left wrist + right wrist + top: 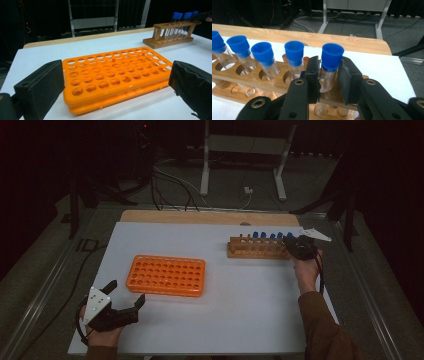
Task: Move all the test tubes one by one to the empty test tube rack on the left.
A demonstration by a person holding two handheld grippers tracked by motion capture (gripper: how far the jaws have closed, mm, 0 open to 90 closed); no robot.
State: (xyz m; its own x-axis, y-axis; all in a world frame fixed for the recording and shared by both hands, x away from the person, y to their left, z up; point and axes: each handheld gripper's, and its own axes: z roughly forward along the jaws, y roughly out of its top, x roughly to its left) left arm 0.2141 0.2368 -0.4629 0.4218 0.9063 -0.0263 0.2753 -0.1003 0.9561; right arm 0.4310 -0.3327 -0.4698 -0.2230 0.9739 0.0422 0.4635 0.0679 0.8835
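Note:
A wooden rack stands at the table's far right with several clear, blue-capped test tubes in a row. My right gripper is at its right end. In the right gripper view its pads press on both sides of the end tube, just under the blue cap; the tube still stands in its hole in the wooden rack. An orange many-holed tube rack lies left of centre with no tubes in it. My left gripper rests open near the front left corner, its jaws wide apart and pointing at the orange rack.
The white table top has bare room between the two racks and along the front edge. A wooden strip borders its far side. Cables and a white stand are on the floor beyond.

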